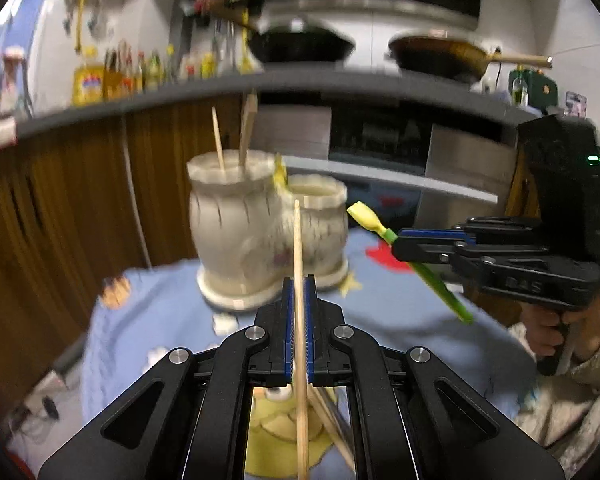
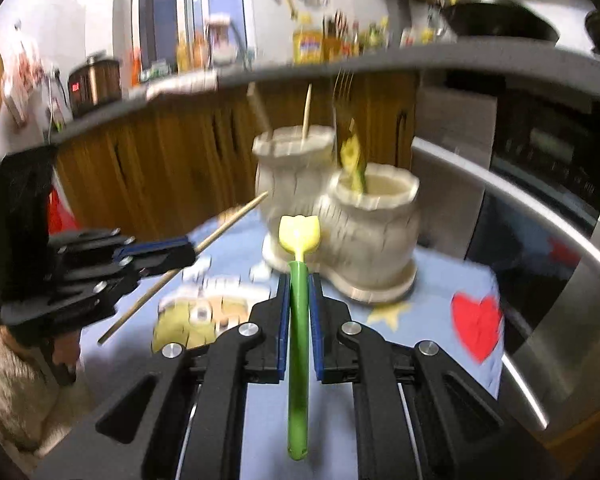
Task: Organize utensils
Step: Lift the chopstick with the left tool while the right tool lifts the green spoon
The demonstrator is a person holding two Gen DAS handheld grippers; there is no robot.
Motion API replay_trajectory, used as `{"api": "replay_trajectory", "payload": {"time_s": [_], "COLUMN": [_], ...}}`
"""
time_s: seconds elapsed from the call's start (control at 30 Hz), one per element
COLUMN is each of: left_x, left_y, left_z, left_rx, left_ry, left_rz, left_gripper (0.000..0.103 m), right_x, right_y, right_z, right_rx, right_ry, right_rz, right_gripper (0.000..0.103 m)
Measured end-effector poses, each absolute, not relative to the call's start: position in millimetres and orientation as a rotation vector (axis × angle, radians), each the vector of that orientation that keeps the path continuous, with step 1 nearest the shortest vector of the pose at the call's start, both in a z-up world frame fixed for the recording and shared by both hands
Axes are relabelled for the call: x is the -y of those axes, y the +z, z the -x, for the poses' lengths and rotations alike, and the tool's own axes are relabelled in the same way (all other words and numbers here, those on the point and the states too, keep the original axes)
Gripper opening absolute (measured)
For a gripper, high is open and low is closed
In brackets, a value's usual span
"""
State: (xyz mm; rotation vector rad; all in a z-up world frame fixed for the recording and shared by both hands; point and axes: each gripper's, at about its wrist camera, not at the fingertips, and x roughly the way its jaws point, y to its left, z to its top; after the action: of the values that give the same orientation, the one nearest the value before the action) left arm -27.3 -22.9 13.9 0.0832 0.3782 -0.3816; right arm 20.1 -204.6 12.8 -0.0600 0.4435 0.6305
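A cream two-pot ceramic utensil holder stands on a blue cartoon cloth. Its taller pot holds wooden sticks; the lower pot holds a yellow-green utensil. My left gripper is shut on a wooden chopstick that points up toward the holder; it also shows in the right wrist view. My right gripper is shut on a green-handled utensil with a yellow tulip-shaped end, just in front of the lower pot; it shows at the right in the left wrist view.
More chopsticks lie on the cloth under my left gripper. A steel rail curves at the right. Behind are wooden cabinets, a grey counter with bottles and two pans.
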Motion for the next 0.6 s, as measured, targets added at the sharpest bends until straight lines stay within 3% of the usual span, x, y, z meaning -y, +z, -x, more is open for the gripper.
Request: {"api": "replay_trajectory", "payload": {"time_s": [0.3, 0.6], "left_x": [6, -10], "left_y": [94, 116], "left_z": [13, -82], "left_rx": [-0.096, -0.057], "left_ry": [-0.376, -0.334], "left_rz": [0.026, 0.194], "left_gripper": [0.005, 0.005], "right_x": [226, 225], "right_y": [58, 59], "right_z": [-86, -144], "right_rx": [-0.270, -0.250], "right_ry": [0.607, 0.641], "right_rz": [-0.124, -0.252], "right_gripper": [0.009, 0.010]}}
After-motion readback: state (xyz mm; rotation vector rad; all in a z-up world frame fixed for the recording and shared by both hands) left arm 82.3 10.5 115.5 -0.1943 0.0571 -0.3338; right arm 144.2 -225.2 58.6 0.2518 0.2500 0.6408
